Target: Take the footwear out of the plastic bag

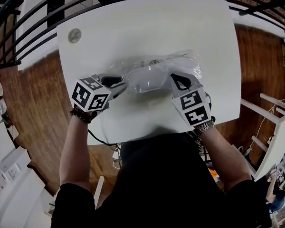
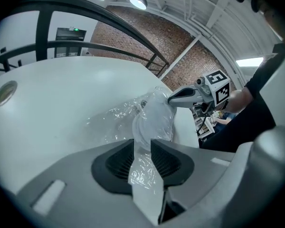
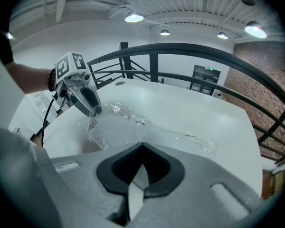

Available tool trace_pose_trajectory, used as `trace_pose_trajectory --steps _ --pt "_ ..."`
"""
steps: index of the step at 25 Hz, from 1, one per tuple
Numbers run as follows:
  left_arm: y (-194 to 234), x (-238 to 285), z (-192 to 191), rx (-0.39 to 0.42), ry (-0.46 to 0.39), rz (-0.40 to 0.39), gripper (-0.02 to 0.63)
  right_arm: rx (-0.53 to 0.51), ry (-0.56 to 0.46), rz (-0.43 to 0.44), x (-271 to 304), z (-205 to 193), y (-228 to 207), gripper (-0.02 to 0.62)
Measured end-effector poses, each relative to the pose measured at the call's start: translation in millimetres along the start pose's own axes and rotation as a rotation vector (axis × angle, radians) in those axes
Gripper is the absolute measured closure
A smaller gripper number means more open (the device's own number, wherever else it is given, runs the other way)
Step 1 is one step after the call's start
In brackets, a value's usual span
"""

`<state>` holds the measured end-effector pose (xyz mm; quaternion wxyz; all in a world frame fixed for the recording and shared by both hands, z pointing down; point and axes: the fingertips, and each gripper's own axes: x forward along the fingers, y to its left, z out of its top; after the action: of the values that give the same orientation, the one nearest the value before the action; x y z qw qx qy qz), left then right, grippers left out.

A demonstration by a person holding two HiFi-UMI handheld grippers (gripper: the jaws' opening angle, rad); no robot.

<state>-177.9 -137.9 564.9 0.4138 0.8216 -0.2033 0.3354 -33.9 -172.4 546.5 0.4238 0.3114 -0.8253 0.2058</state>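
A clear plastic bag lies crumpled in the middle of the white table, with white footwear inside it. My left gripper is at the bag's left end. In the left gripper view its jaws are shut on a white edge of the footwear, with bag film wrapped over it. My right gripper is at the bag's right end, shut on a thin fold of the bag. Each gripper shows in the other's view: the right gripper and the left gripper.
A round grommet sits in the table's far left corner. A black railing curves round the table's far side. Wooden floor lies to the left and right. A white frame stands at the right.
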Motion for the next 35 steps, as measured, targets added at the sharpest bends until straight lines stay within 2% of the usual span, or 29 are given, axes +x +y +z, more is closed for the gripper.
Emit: trace_pose_trajectory --steps 4,7,10,14,18,26,31,35 --pt "2.6 -0.7 -2.8 -0.063 -0.012 -0.029 0.448 0.023 -0.050 -0.009 -16.2 6.7 -10.2 0.561" --pt "5.0 -1.3 -3.2 -0.092 -0.025 -0.042 0.434 0.056 -0.077 -0.056 -31.9 3.7 -37.1 0.529" --pt "10.4 -1.8 -6.3 -0.106 -0.020 -0.021 0.431 0.085 -0.079 -0.082 -41.0 -4.3 -60.8 0.522" --pt "19.7 -2.6 -7.4 -0.093 -0.007 0.042 0.445 0.010 0.001 -0.070 -28.6 -20.2 -61.8 0.521" --pt "17.3 -0.5 -7.5 -0.082 0.001 0.046 0.449 -0.013 0.049 -0.081 -18.9 -35.1 -60.6 0.522" --pt "0.7 -3.7 2.8 -0.124 -0.058 -0.089 0.442 0.003 0.055 -0.075 -14.1 -32.8 -61.1 0.522" --pt "-5.9 -5.3 -0.2 -0.187 -0.068 -0.179 0.390 0.003 0.052 -0.074 -14.5 -33.0 -62.1 0.522" --pt "-7.8 -4.4 -3.9 -0.216 -0.065 -0.205 0.376 0.003 0.046 -0.073 -16.5 -29.7 -60.7 0.522"
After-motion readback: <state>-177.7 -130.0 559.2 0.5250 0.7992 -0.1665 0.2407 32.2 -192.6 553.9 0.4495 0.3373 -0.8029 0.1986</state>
